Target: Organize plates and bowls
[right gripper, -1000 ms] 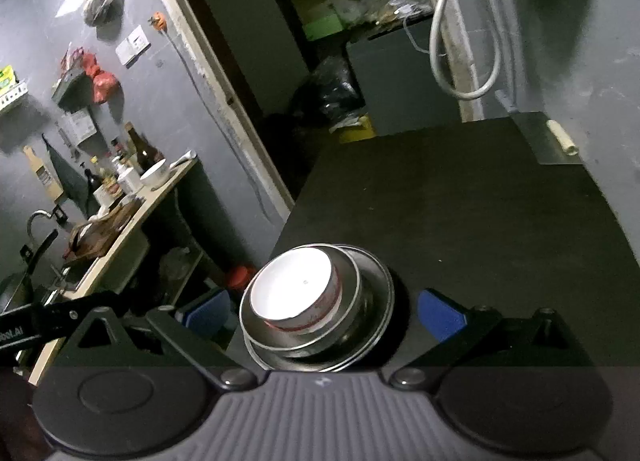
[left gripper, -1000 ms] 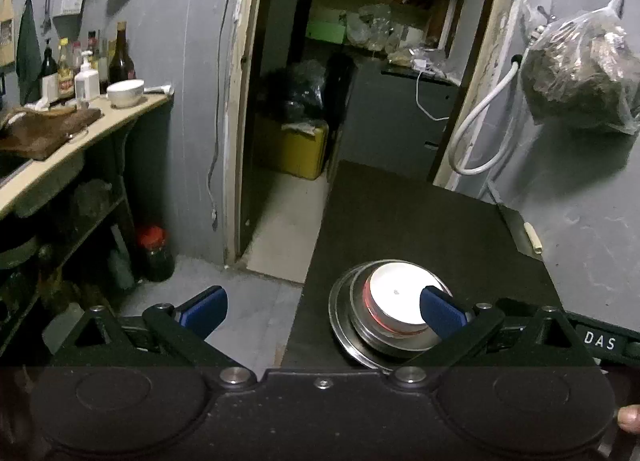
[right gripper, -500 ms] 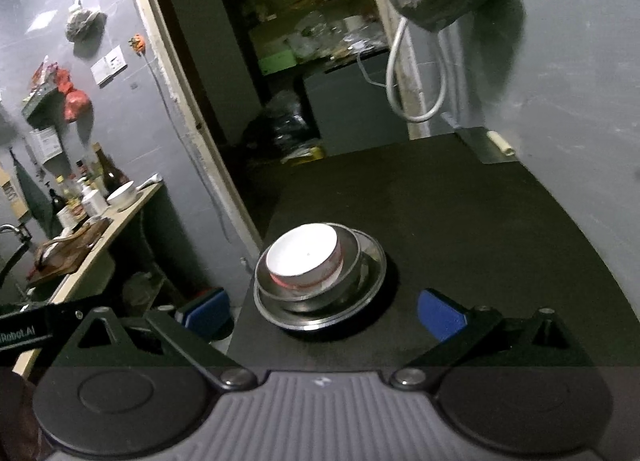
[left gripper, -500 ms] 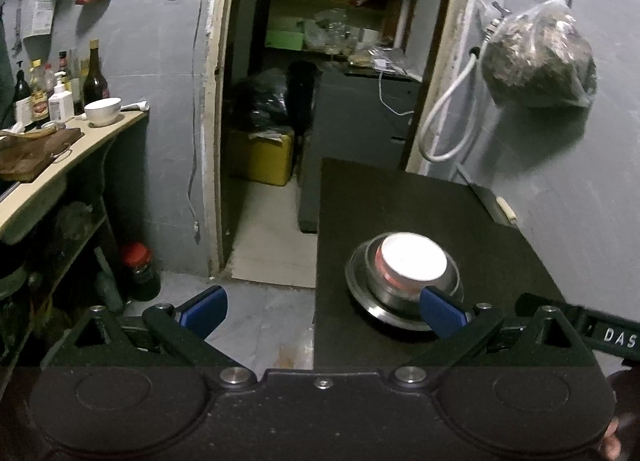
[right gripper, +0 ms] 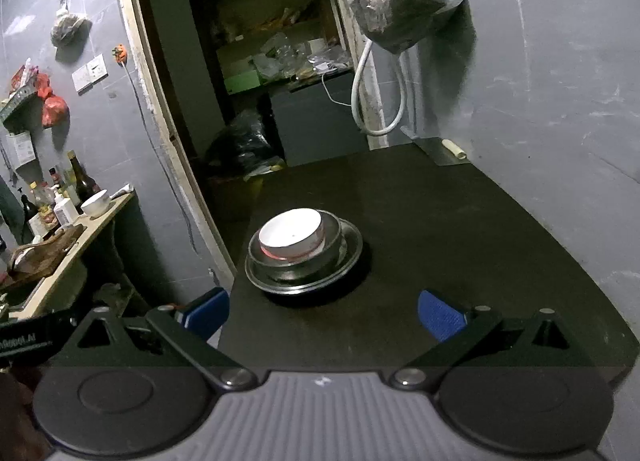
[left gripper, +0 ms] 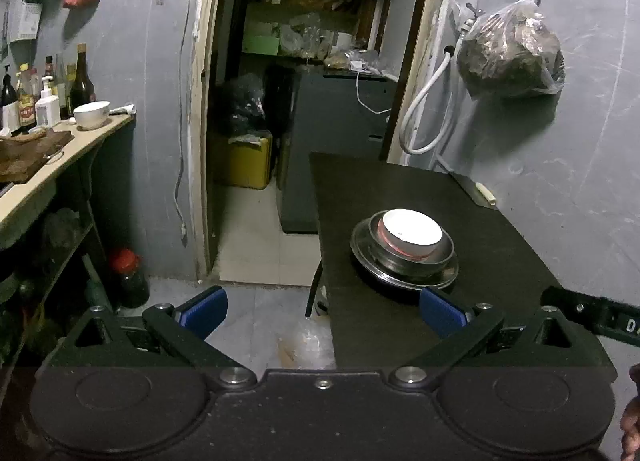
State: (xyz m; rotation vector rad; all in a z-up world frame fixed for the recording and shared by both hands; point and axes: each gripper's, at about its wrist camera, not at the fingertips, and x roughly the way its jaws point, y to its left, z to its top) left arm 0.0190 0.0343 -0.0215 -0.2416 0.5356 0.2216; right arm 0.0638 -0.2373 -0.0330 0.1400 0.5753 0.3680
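Looking like slick, stiff metal with a breakable white bowl [right gripper: 291, 236] nested on the plate [right gripper: 352, 257], stacked mid surface [right gripper: 460, 229], best grabbed by the rim, both left tool [left gripper: 322, 309] and right tool [right gripper: 323, 311] spread wide, empty.

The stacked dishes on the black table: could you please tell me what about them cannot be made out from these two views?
- White bowl: its inside is overexposed in both views, so any contents are unreadable.
- Steel bowl: its interior is hidden by the white bowl nested in it.
- Steel plate: its centre is covered by the bowls; only the rim shows.
- Whether more dishes lie between them: hidden by the stack itself.
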